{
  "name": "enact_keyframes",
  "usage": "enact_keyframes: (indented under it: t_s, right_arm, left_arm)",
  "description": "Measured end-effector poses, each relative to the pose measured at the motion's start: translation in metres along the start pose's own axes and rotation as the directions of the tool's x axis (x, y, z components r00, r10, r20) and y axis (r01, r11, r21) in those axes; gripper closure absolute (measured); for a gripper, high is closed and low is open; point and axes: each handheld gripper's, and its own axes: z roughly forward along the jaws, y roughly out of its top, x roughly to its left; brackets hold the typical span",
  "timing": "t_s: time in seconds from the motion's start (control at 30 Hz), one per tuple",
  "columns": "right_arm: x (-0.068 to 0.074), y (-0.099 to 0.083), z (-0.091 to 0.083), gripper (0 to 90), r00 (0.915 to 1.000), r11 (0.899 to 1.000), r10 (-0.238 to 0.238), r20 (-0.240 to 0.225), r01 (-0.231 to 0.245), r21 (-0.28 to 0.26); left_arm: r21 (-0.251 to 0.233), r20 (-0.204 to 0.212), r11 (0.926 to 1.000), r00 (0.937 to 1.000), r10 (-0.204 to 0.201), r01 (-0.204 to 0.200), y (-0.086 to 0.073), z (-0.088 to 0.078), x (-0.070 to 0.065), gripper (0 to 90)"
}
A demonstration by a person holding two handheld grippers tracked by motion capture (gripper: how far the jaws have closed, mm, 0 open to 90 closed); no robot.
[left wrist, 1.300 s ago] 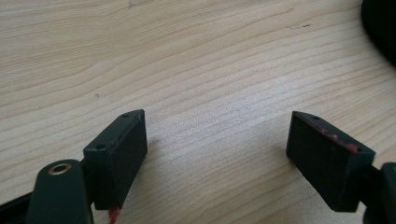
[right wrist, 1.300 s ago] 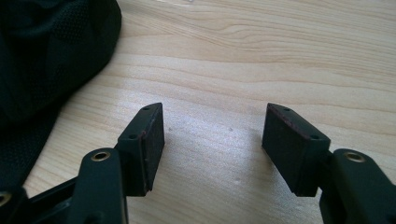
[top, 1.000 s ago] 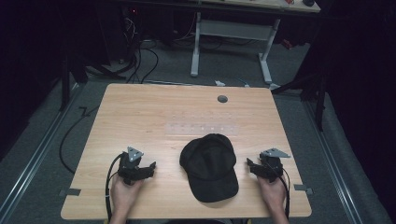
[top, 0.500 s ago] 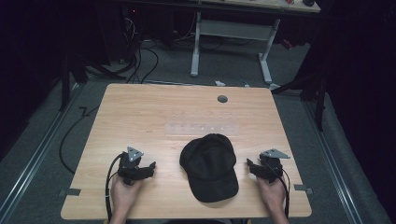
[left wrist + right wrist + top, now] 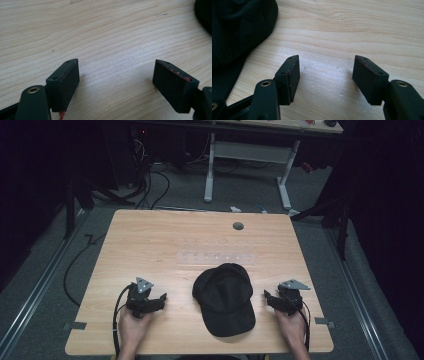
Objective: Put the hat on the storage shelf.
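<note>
Wood worktop (image 5: 150, 245) comes first, big and pale, with a small round grey plug (image 5: 238, 226) near its far edge. Next is the black cap (image 5: 225, 297). It lies flat near the near edge, about in the middle, with its brim pointing at the person. Then come the two hands, one at each side of the cap, both near the near edge. The left gripper (image 5: 159, 300) sits apart from the cap, and its jaws are wide open with only bare wood between them. The right gripper (image 5: 268, 299) is just beside the cap, and its jaws are wide open too, holding nothing.

I think the cap is the thing to pick up. It is soft and floppy, so it could go wrong. If the jaws pinch only a thin bit of cloth, the cap may slip out or sag. If one side lifts first, the cap may fold and slide along the worktop.
</note>
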Motion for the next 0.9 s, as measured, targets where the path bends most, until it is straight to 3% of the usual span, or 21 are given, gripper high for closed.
enact_keyframes:
  t_s: [0.4,0.67,0.9]
  right_arm:
    - [-0.001,-0.002,-0.003,47.0,0.9999,1.0,0.017,-0.003,-0.017,-0.009]
    - [0.002,-0.002,-0.014,48.8,0.9975,0.998,0.031,-0.063,-0.034,-0.045]
    - [0.009,0.001,-0.029,50.1,0.9927,0.998,0.004,-0.12,-0.011,-0.058]
  left_arm:
    - [0.001,0.0,1.0,1.0,0.001,-0.001,0.0,0.0,0.0,21.8]
    - [0.0,0.0,1.0,1.0,-0.001,0.001,0.0,0.0,0.0,21.8]
    - [0.001,-0.001,1.0,1.0,0.001,-0.001,0.0,0.0,0.0,21.8]
